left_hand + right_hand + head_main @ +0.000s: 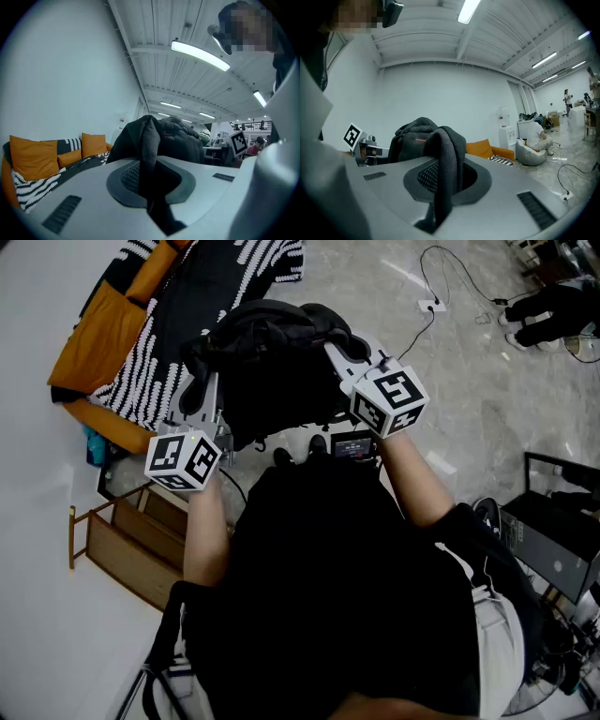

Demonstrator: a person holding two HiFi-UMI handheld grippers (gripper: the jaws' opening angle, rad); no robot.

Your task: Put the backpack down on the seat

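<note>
The left tongs (151, 182) are closed on a padded mesh strap (149, 143), which runs up out of the pads and over to the bag. The right tongs (443, 183) are closed the same way on the other strap (451, 152). Each strap is pinched flat between the pads, with no slack showing at the grip.

Between the two tongs hangs the backpack (272, 362), black and lumpy. It is lifted in front of the person with nothing under it. It has not reached the sofa (94, 348), which lies just beyond it to the person's left, with orange cushions and a striped blanket (155, 357) over the seat. The stone floor (450, 381) is to the right.

The bag looks soft and slumped, so it will likely sag and swing under the straps rather than keep its shape. Its weight cannot be read, though the straps seem taut enough to suggest some load. The mesh padding should grip well and is a sound place to hold, one strap per side, which keeps the bag level. Set down near the sofa's front edge, so limp a bag could slouch forward. Nearer the back cushions seems safer, letting go only once the base has settled.
</note>
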